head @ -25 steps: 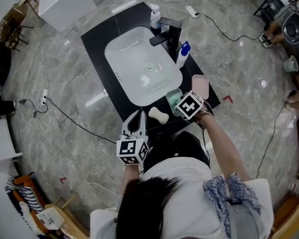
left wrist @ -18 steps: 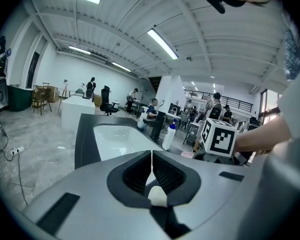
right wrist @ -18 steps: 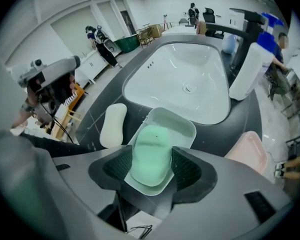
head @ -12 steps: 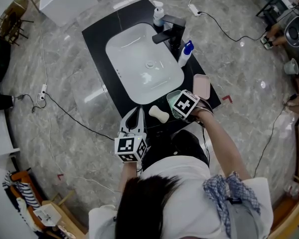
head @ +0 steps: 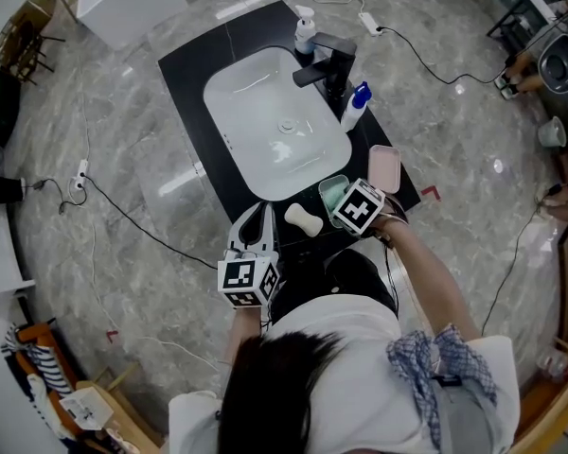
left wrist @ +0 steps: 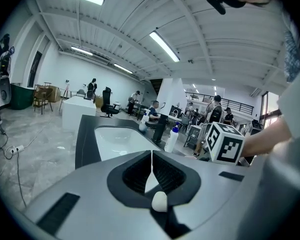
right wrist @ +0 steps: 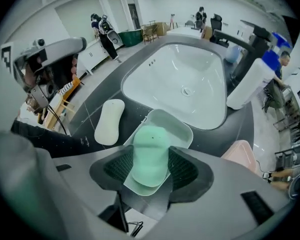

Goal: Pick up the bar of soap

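Right gripper view: two soap bars (right wrist: 151,154) (right wrist: 110,121)

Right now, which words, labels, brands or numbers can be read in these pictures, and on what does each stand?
No text can be read here.
White bottle with blue cap: label too small to read.
White pump bottle: no print can be made out.
White cubes with black square markers: patterns only, no letters.

readable text: none | labels, brands, numbers: none legible anywhere
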Motion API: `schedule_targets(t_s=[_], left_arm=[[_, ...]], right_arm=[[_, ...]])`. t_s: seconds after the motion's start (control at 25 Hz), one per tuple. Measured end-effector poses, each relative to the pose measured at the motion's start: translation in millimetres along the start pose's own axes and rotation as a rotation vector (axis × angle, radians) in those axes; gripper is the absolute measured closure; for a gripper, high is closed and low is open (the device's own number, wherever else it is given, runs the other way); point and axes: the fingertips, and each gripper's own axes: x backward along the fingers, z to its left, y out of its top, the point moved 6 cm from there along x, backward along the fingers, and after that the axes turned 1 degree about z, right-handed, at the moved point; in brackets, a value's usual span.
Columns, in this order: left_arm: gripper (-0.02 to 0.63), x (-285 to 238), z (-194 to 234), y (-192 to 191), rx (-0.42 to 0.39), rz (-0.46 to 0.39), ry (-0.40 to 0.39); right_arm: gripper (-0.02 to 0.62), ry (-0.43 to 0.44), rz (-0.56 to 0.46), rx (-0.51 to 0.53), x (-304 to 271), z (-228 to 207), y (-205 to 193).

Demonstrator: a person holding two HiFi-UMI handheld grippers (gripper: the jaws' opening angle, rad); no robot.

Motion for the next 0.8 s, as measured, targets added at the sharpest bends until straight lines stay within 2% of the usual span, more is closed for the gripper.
schedule_targets(t_s=[0.16,0.32,0.52,0.64,0.72,0.8], left_arm=[[0.592,3,6,-1,0.014,-0.004,0.018],[0.592,4,6,-1,0.013,-0.009,0.023],[0.592,7,5,-5,0.005,-0.004,0.027],[0.592,8,5,-6,0.003,-0.004,0.035],[0.592,8,4,-6,0.001,-0.006,0.036],[0.592,8,2,-6,-0.003,-0.008,0.033]], right_arm=[[0.424,-0.062,-0.08,0.026,12,6,1],[0.479,-0.147,-0.119,0.122,21,15,1],[0.503,-0.33,-0.119,0.408,29,41,-3],[0.508,-0.425,-0.091,0.544,27,55,-10],[0.508,-0.43,-0.069,0.601,25,62,-12],[0.506,-0.402,-0.061,0.612,26,66,-8]])
